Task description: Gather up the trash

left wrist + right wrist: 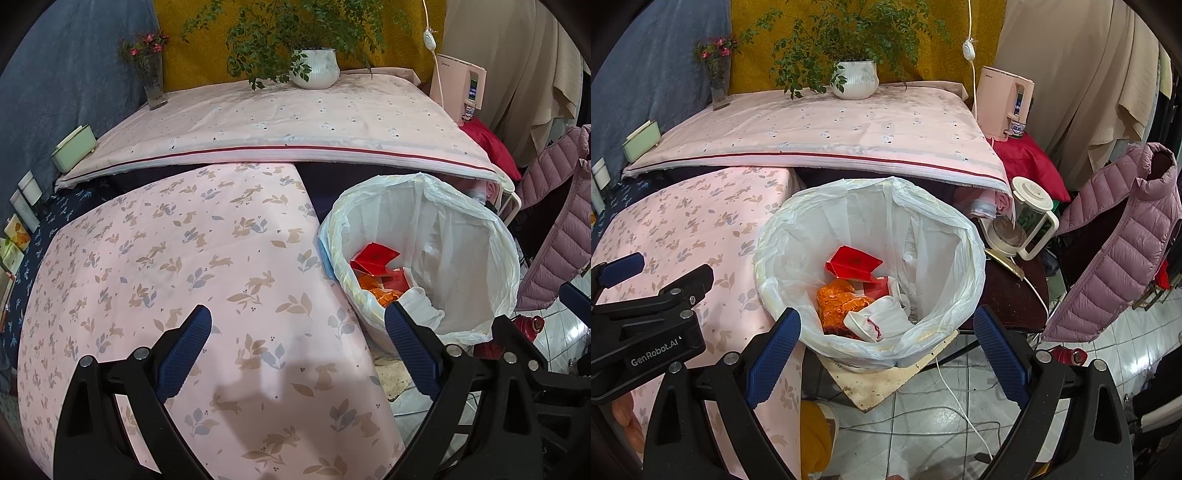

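A trash bin lined with a white plastic bag (945, 236) stands on the floor beside the low pink table (683, 229). Inside lie a red folded packet (855, 262), an orange wrapper (838, 299) and a crumpled white paper cup (882, 319). The bin also shows in the left wrist view (461, 236). My right gripper (886, 354) is open and empty, hovering just above the bin's near rim. My left gripper (299, 354) is open and empty over the table's rabbit-print cloth (166, 266), left of the bin. The left gripper's body shows in the right wrist view (646, 317).
A higher table with a pink cloth (820, 133) carries a potted plant (855, 79), a flower vase (718, 81) and a green box (641, 140). A pink water dispenser (1004, 103), a kettle (1023, 221), a purple puffer jacket (1126, 236) and cables on the tiled floor (953, 398) are at right.
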A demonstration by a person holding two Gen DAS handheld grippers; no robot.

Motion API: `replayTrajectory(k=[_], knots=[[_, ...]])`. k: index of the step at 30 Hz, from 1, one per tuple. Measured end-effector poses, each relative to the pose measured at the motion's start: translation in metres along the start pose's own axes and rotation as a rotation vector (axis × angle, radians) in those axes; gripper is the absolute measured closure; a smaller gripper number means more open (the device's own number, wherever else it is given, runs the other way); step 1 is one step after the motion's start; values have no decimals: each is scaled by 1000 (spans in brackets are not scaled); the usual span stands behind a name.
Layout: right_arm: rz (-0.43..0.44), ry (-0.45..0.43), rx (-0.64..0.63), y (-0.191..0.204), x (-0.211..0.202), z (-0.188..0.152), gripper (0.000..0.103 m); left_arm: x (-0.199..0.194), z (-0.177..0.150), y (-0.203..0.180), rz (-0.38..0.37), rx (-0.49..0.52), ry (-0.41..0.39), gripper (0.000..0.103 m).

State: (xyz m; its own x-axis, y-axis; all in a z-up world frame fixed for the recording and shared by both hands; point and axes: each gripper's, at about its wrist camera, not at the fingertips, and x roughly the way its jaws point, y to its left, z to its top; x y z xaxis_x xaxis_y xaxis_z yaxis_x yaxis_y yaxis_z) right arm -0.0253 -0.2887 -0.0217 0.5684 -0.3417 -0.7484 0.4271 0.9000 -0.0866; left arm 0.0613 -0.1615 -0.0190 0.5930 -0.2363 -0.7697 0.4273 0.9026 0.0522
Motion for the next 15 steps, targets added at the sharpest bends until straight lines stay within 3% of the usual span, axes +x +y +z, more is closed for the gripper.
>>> replayTrajectory(k=[15], knots=[[3, 5, 1, 0, 0, -3, 12, 0, -4, 7, -3, -9, 9, 13]])
